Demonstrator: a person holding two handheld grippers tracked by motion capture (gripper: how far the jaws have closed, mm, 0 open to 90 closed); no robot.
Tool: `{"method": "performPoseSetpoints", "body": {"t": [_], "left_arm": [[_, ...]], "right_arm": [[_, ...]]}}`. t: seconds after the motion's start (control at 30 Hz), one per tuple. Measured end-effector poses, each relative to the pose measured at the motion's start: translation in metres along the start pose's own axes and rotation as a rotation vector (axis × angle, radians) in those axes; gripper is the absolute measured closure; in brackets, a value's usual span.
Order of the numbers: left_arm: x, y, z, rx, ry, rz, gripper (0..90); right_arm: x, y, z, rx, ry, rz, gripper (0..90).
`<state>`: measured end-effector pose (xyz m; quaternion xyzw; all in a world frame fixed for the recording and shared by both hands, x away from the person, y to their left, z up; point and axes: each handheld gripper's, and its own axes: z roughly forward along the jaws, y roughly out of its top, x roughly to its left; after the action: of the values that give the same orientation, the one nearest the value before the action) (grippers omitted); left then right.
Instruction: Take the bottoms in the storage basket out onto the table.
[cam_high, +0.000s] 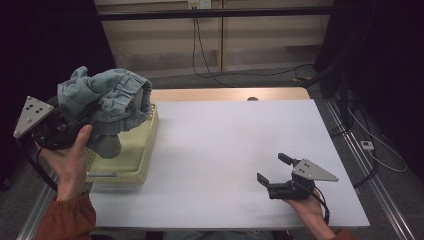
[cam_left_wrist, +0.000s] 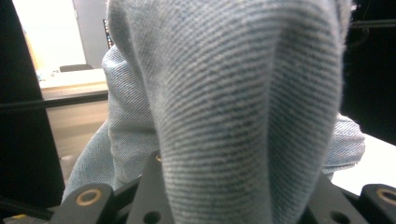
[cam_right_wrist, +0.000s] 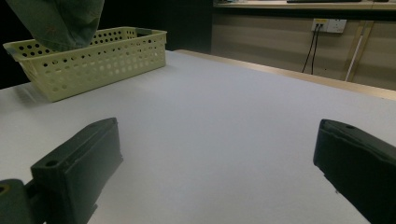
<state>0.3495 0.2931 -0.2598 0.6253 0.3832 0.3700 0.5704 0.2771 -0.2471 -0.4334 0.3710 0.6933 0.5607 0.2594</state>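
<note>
A bundled pair of light blue denim shorts (cam_high: 107, 102) hangs above the yellow perforated basket (cam_high: 148, 150) at the table's left. My left gripper (cam_high: 75, 120) is shut on the shorts, and its jaws are buried in the cloth. Close up in the left gripper view, the denim (cam_left_wrist: 233, 102) covers the jaws. My right gripper (cam_high: 272, 170) rests low over the white table top (cam_high: 225, 145) at the front right, open, with nothing between its fingers (cam_right_wrist: 77, 168). The basket (cam_right_wrist: 93, 60) and a hanging corner of the shorts (cam_right_wrist: 60, 21) appear far left in the right gripper view.
The basket stands at the table's left edge. A wooden strip (cam_high: 225, 94) runs along the table's far edge. Cables (cam_high: 210, 70) trail over the floor behind, and a rail (cam_high: 365, 165) runs along the right side.
</note>
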Motion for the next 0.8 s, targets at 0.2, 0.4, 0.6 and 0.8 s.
{"method": "performPoseSetpoints", "body": {"t": [0.2,0.4,0.6,0.8], "left_arm": [[-0.007,0.005,0.002,-0.012,-0.014,0.011,72.1],[-0.012,0.009,0.004,-0.032,-0.025,0.013,72.1],[-0.016,0.013,0.005,-0.041,-0.036,0.015,72.1],[-0.022,0.018,0.008,-0.053,-0.052,0.015,72.2]], "right_arm": [[0.000,0.000,-0.001,-0.001,-0.002,0.003,0.7],[0.000,0.000,-0.001,-0.003,0.000,0.003,0.7],[0.000,0.000,-0.002,-0.004,0.000,0.005,0.6],[0.000,0.000,-0.001,-0.003,0.000,0.004,0.6]]}}
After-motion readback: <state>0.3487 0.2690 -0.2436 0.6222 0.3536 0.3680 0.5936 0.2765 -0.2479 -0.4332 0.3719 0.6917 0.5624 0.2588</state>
